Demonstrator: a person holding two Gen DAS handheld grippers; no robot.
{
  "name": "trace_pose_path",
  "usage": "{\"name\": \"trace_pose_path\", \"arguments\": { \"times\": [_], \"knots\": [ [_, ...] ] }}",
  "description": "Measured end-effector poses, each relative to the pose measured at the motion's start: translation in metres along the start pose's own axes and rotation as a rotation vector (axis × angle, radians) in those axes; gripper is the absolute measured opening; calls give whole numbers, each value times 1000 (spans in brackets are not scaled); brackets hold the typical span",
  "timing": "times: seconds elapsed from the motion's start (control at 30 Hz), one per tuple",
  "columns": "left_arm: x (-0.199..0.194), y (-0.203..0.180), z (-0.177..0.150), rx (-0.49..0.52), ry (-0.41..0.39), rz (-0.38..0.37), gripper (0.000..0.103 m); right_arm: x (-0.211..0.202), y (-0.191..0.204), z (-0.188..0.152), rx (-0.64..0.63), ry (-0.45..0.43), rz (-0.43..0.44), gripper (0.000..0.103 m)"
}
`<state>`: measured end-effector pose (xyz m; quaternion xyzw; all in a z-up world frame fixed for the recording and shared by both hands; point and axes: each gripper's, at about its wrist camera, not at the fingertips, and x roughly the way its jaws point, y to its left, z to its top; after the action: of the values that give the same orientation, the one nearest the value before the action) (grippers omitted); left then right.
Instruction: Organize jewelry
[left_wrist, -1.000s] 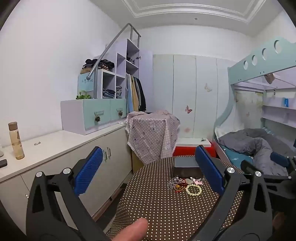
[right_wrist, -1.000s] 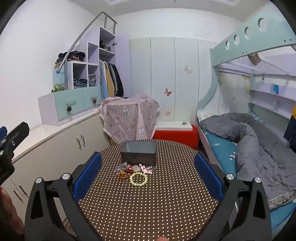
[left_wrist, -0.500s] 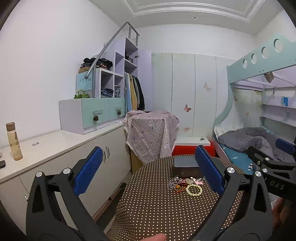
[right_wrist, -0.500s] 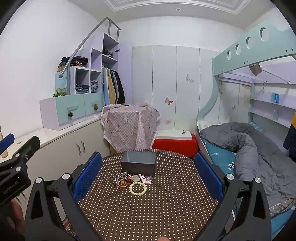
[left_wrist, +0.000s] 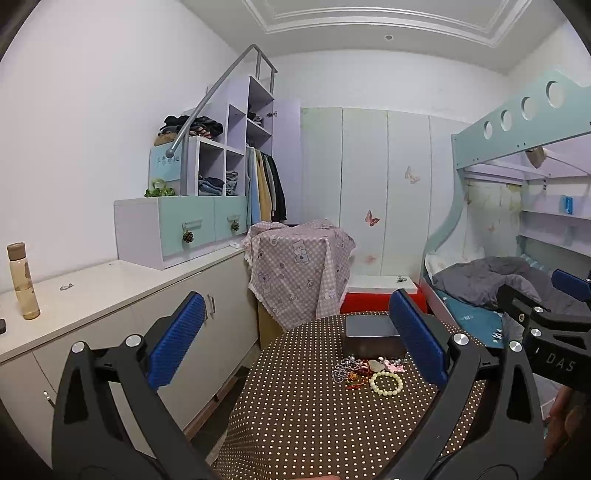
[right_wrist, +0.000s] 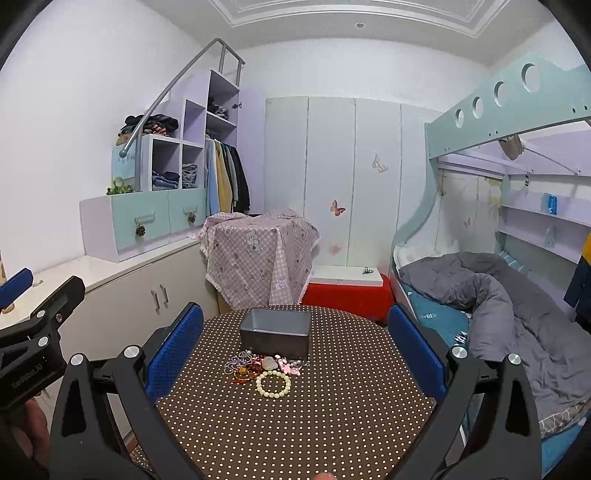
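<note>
A small pile of jewelry (right_wrist: 258, 365) lies on a round brown polka-dot table (right_wrist: 332, 424), just in front of a grey rectangular box (right_wrist: 275, 334). A pale bead bracelet (right_wrist: 273, 384) sits at the near edge of the pile, with silver chains, red beads and pink pieces behind it. My right gripper (right_wrist: 295, 350) hovers open above the near side of the table, well short of the pile. My left gripper (left_wrist: 295, 339) is open too, held off the table's left side; the same pile (left_wrist: 365, 371), bracelet (left_wrist: 386, 383) and box (left_wrist: 371, 334) show near its right finger.
A white cabinet run (left_wrist: 110, 295) with a bottle (left_wrist: 23, 280) lines the left wall. A cloth-covered stand (right_wrist: 258, 258) and a red box (right_wrist: 347, 295) stand behind the table. A bunk bed with a grey duvet (right_wrist: 498, 295) fills the right side.
Both grippers have tilted upward a little, showing more ceiling. The thumb at the bottom of the left view has dropped out of sight. The jewelry and box have not moved.
</note>
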<state>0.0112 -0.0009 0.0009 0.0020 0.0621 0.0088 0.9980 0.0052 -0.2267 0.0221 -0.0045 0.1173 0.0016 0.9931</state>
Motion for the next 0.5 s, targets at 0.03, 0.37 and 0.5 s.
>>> {"name": "trace_pose_path", "arguments": {
  "times": [0.03, 0.37, 0.5],
  "knots": [
    [1, 0, 0, -2, 1, 0, 98, 0, 0, -1, -2, -3, 0, 96],
    [14, -4, -6, 2, 27, -2, 98, 11, 1, -1, -12, 5, 11, 96],
    [29, -6, -13, 5, 61, 3, 98, 24, 1, -4, -23, 26, 14, 96]
  ]
}}
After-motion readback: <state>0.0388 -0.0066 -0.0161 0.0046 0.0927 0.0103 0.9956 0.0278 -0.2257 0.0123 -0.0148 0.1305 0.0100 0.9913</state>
